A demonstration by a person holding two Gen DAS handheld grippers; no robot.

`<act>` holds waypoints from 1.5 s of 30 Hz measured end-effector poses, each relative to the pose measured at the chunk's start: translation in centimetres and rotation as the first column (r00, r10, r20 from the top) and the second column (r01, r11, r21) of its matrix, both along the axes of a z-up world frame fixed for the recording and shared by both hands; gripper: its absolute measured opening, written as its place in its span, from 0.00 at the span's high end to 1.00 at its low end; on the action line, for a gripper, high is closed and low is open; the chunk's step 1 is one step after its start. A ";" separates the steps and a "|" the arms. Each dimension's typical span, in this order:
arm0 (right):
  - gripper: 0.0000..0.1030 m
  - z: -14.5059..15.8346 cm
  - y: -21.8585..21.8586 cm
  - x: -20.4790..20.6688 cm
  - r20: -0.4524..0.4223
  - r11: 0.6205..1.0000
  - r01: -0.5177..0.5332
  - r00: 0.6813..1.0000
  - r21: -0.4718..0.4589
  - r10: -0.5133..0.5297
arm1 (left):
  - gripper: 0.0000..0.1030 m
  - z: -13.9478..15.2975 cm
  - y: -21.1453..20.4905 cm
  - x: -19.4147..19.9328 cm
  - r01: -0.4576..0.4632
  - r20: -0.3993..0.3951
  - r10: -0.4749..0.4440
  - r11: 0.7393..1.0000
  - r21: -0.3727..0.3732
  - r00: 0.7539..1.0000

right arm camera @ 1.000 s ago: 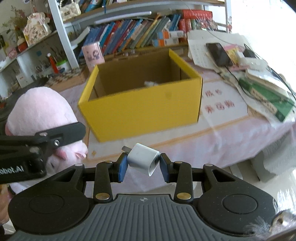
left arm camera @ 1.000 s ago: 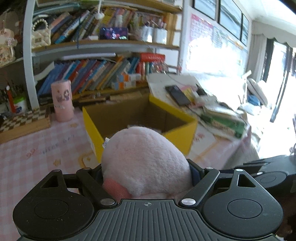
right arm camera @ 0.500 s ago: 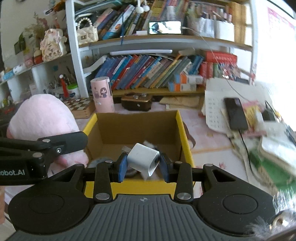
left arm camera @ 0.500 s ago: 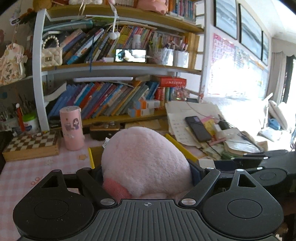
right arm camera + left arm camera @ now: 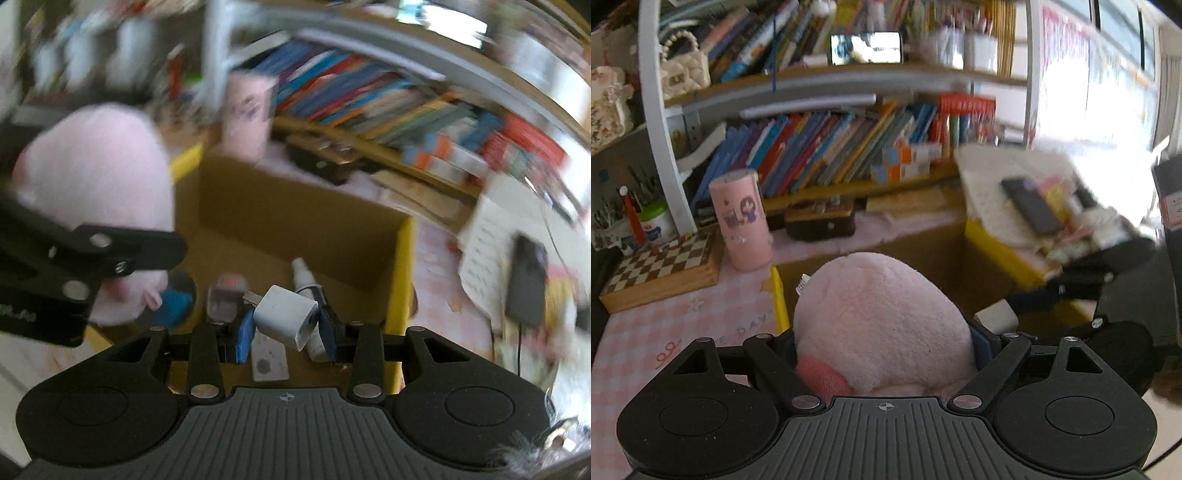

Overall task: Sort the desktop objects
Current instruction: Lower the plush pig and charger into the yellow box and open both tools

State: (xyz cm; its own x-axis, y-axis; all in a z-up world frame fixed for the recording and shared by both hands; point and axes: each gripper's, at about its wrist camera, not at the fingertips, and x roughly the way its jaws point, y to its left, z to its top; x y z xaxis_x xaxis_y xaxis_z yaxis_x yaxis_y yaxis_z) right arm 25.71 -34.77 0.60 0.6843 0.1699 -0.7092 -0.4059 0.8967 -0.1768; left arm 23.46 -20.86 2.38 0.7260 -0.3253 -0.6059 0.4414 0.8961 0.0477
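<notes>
Pink plush (image 5: 882, 321) clamped between left jaws, white charger (image 5: 286, 316) between right jaws

Pink cylinder (image 5: 741, 218) beside chessboard box (image 5: 665, 269); books (image 5: 827, 147) on shelf; black phone (image 5: 1032, 210) on papers.

Both handheld tools are matte black plastic. The left gripper (image 5: 884, 336) has a ribbed grey-black deck, two round discs, triangular cut-outs and silver screws. The right gripper (image 5: 286, 321) is alike, with blue pads on its fingers (image 5: 245, 334) and a small crosshair mark on its deck.
</notes>
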 end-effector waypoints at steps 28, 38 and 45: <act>0.53 -3.1 0.8 4.4 -0.183 0.985 -0.168 0.971 -0.049 0.156 | 0.02 -1.9 -1.1 3.6 -0.080 -0.149 0.071 0.995 -0.053 0.986; 0.39 -0.6 0.1 2.9 -0.103 0.995 -0.092 0.990 0.039 0.096 | 0.01 1.4 2.4 0.8 -0.184 -0.036 0.180 0.964 -0.193 0.983; 0.35 2.4 -0.3 -0.6 0.023 0.992 0.001 1.000 0.130 -0.004 | 0.01 2.9 5.3 -2.7 -0.238 0.064 0.253 0.955 -0.177 0.965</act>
